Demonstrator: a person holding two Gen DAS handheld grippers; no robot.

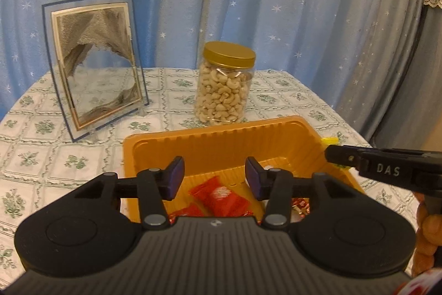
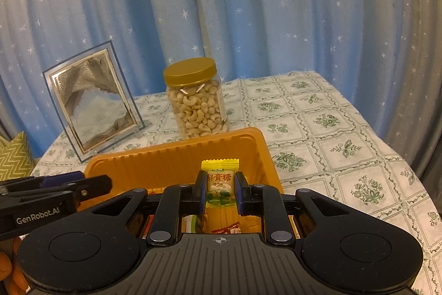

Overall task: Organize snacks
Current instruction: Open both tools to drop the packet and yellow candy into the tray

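The right gripper (image 2: 220, 191) pinches a yellow candy (image 2: 220, 184) upright over the orange tray (image 2: 176, 156); the left gripper (image 1: 215, 176) hangs above the same tray, jaws apart and empty. Red candies (image 1: 221, 196) already lie inside, so sorting looks partly done, the yellow one not yet dropped. Behind stand a cashew jar (image 1: 222, 85) and picture frame (image 1: 96, 65).

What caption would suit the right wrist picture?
Right gripper holds a yellow candy over the orange tray, cashew jar and picture frame behind.
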